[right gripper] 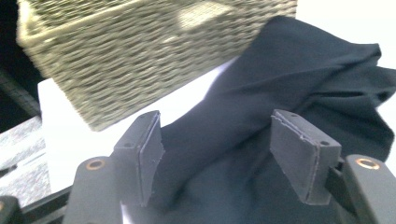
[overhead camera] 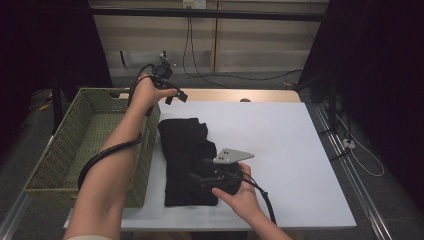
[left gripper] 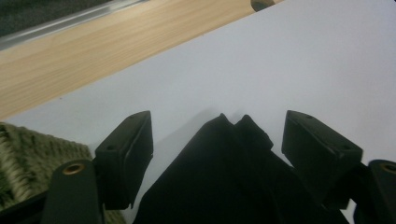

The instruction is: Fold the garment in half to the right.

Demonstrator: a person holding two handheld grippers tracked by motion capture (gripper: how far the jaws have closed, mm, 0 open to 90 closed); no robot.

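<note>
A folded black cloth lies on the white table top, just right of a woven basket. My left gripper hovers over the cloth's far end, beside the basket's far corner. In the left gripper view its jaws stand apart, and the cloth's pointed corner lies below them, untouched. My right gripper is over the near part of the cloth, pointing toward the basket. Its jaws stand wide with the cloth beneath and no pad pressing on it.
The green-brown woven basket stands at the table's left edge, its inside dark. A strip of bare wood runs along the table's far edge. White surface spreads to the right of the cloth. Cables trail on the floor behind.
</note>
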